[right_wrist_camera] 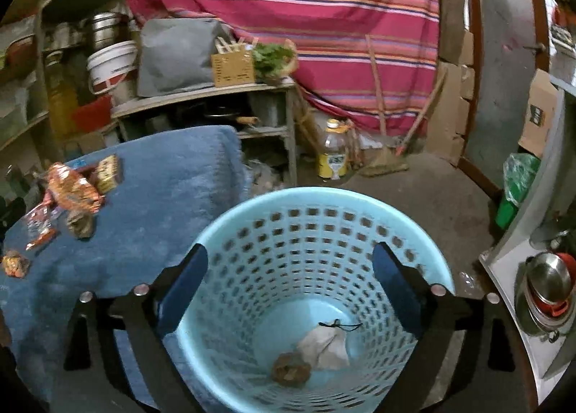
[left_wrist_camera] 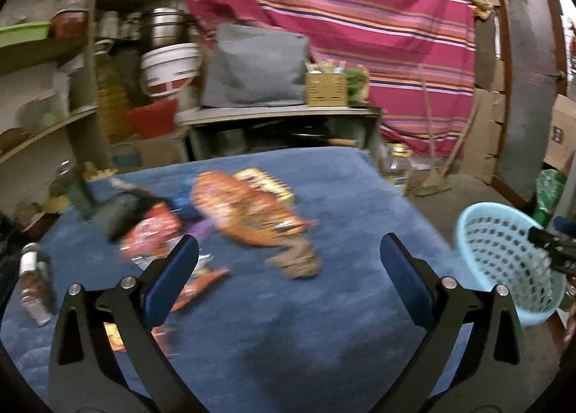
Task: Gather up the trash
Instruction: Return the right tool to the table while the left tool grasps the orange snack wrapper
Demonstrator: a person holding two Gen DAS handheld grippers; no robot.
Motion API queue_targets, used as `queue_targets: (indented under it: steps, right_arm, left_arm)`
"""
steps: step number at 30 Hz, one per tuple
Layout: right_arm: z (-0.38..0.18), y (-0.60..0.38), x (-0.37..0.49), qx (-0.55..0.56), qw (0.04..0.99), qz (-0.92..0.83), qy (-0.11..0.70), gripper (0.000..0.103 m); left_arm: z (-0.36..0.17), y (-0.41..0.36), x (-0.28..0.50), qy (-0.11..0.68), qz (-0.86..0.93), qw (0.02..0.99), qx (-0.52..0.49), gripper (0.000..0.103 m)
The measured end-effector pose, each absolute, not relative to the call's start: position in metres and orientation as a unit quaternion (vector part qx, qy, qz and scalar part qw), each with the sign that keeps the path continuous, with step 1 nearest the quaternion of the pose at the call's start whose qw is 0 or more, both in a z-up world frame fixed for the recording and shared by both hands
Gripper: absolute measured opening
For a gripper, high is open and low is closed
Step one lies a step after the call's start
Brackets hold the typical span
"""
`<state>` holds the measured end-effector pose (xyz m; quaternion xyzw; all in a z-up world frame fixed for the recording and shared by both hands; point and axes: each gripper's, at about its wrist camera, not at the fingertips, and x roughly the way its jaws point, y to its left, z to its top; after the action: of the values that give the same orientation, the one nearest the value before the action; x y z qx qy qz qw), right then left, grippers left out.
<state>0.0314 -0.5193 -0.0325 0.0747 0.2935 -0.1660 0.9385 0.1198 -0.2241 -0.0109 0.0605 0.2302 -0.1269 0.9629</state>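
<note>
Right hand-held gripper (right_wrist_camera: 289,278) above basket (right_wrist_camera: 252,204)

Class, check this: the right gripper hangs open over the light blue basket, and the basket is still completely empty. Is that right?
Not quite. The right gripper does hang open over the light blue basket, but the basket is not empty: the right wrist view shows a crumpled white piece and a brown wad on its bottom.

Left gripper (left_wrist_camera: 288,254): black angular linkage arms, blue pads on fingers (left_wrist_camera: 172,280), round silver pivot screws behind pads. Right gripper (right_wrist_camera: 289,267): same black frame, blue pads, silver screws at finger bases
</note>
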Motion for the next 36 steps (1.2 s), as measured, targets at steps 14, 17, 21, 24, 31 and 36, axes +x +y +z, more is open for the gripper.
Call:
queue_targets:
  steps: [14, 17, 21, 24, 31, 36]
  right_arm:
    - [-0.026, -0.425, 0.060, 0.048, 0.947, -0.116, 0.295, 0.097]
    - [-0.027, -0.412, 0.071, 0.050, 0.946, -0.108, 0.300, 0.097]
    - [-0.027, -0.401, 0.081, 0.064, 0.946, -0.100, 0.302, 0.097]
    - [-0.028, -0.393, 0.087, 0.074, 0.945, -0.094, 0.304, 0.097]
    - [-0.033, -0.379, 0.099, 0.073, 0.942, -0.089, 0.315, 0.097]
    - [-0.035, -0.371, 0.104, 0.064, 0.941, -0.085, 0.322, 0.097]
  left_arm:
    - [-0.039, -0.087, 0.140, 0.276, -0.045, 0.959, 0.041, 0.097]
    - [-0.049, -0.067, 0.149, 0.309, -0.049, 0.949, 0.030, 0.097]
    - [-0.059, -0.060, 0.152, 0.326, -0.042, 0.943, 0.061, 0.097]
    - [-0.063, -0.052, 0.154, 0.321, -0.043, 0.943, 0.075, 0.097]
    - [-0.072, -0.034, 0.168, 0.370, -0.086, 0.924, 0.049, 0.097]
    - [-0.083, -0.028, 0.174, 0.405, -0.144, 0.903, 0.014, 0.085]
